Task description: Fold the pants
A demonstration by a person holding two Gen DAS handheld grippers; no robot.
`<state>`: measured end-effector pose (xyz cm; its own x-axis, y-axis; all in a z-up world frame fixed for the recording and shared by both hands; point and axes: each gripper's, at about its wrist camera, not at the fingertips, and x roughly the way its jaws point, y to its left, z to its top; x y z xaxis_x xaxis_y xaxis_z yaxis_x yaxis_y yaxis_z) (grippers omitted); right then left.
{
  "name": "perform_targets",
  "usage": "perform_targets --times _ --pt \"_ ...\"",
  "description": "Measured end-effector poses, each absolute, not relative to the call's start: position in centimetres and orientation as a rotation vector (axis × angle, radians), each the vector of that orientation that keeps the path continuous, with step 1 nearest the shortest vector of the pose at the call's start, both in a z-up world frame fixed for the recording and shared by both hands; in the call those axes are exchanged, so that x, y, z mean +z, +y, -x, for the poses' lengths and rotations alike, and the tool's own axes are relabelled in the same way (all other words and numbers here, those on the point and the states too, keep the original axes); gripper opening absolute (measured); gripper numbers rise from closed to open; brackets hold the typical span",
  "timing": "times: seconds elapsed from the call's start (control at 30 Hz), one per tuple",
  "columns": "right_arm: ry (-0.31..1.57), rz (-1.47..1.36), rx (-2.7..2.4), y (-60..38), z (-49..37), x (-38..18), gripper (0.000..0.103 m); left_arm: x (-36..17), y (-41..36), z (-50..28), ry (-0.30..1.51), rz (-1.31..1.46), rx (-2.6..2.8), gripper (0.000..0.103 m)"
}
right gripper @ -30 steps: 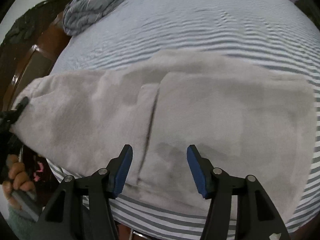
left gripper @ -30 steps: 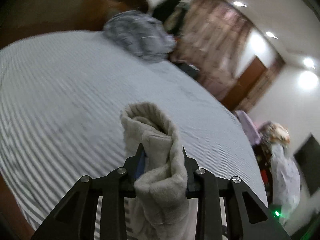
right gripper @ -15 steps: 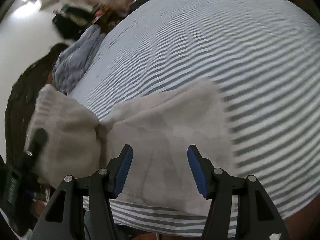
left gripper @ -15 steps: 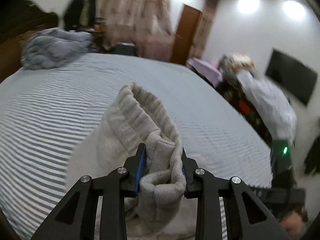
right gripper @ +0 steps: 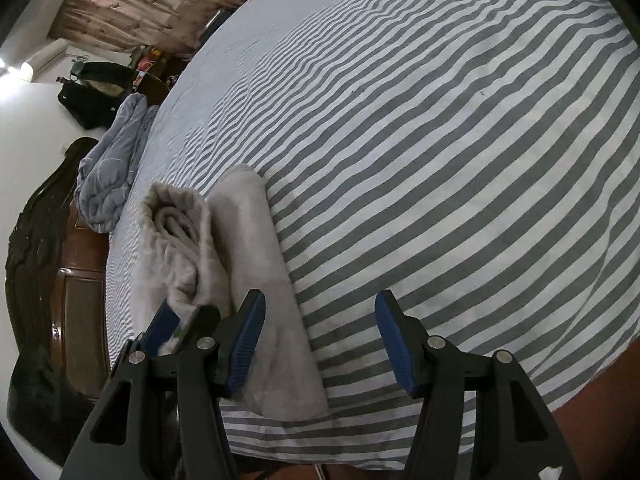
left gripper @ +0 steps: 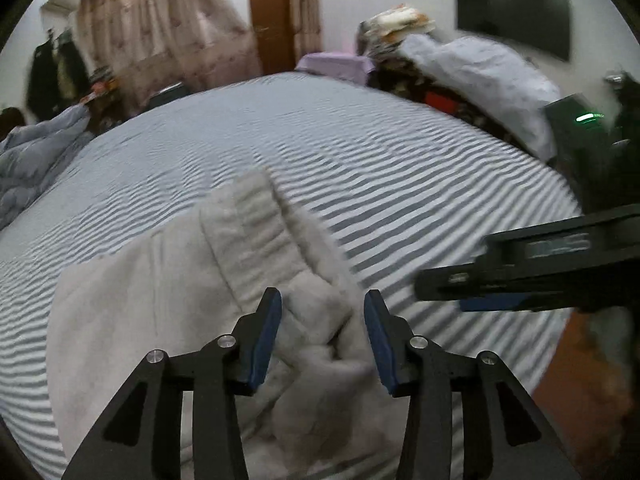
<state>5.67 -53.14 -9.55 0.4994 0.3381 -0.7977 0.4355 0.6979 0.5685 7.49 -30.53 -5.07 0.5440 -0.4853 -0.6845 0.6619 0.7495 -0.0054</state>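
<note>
The pale grey fleece pants [left gripper: 180, 300] lie folded over on the striped bed [left gripper: 360, 152], with the ribbed waistband end on top. My left gripper [left gripper: 322, 336] is open, its blue pads on either side of the bunched waistband without pinching it. My right gripper [right gripper: 320, 344] is open and empty, just right of the pants [right gripper: 256, 264] near the bed's front edge. It shows in the left wrist view [left gripper: 520, 276] at the right. The left gripper's fingers [right gripper: 168, 320] show at the folded waistband in the right wrist view.
A crumpled blue-grey duvet [right gripper: 112, 168] lies at the bed's far left by the dark wooden headboard [right gripper: 44, 280]. Piled clothes and bags [left gripper: 460, 64] stand beyond the bed's far right. The striped sheet [right gripper: 440, 160] stretches wide to the right of the pants.
My left gripper has carried the waistband end over onto the rest of the pants and opened, letting it go. The right gripper stayed open and now sits beside the folded pants.
</note>
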Motion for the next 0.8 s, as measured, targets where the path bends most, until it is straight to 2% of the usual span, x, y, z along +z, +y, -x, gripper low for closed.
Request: perform_targets --times 0.13,0.3,0.37,0.5,0.67,0.7,0.73,0.77,0.8 --pt "1.043 -0.797 -0.037 -52.6 -6.2 -8.0 0.055 -2.0 -29.9 -6.6 0.721 -0.234 -0.779 0.047" --pt "1.018 -0.741 0.125 -50.0 -8.4 -5.4 0.054 0.7 -23.4 -8.7 0.741 -0.123 -0.702 0.055" --pt "1.044 -0.714 0.172 -48.5 -9.3 -5.4 0.053 0.7 -20.7 -9.8 0.753 -0.114 -0.62 0.056" --pt "1.102 -0.658 0.214 -45.9 -11.0 -6.2 0.044 -0.4 -15.5 -12.7 0.833 -0.067 -0.455 0.056" --pt "1.099 -0.592 0.184 -44.2 -12.6 -6.3 0.039 -2.9 -11.9 -14.2 0.92 -0.036 -0.34 0.056" --pt "1.097 -0.583 0.189 -43.9 -12.8 -6.1 0.031 -3.5 -11.1 -14.0 0.928 -0.04 -0.324 0.056" --pt "1.09 -0.572 0.204 -43.5 -13.0 -5.7 0.016 -4.0 -11.1 -14.1 0.935 -0.046 -0.31 0.056" --pt "1.092 -0.583 0.227 -43.3 -13.0 -5.4 0.015 -4.6 -10.8 -14.2 0.949 -0.054 -0.298 0.056" --pt "1.093 -0.585 0.25 -43.0 -13.0 -5.1 0.01 -5.3 -10.5 -14.2 0.968 -0.057 -0.294 0.056"
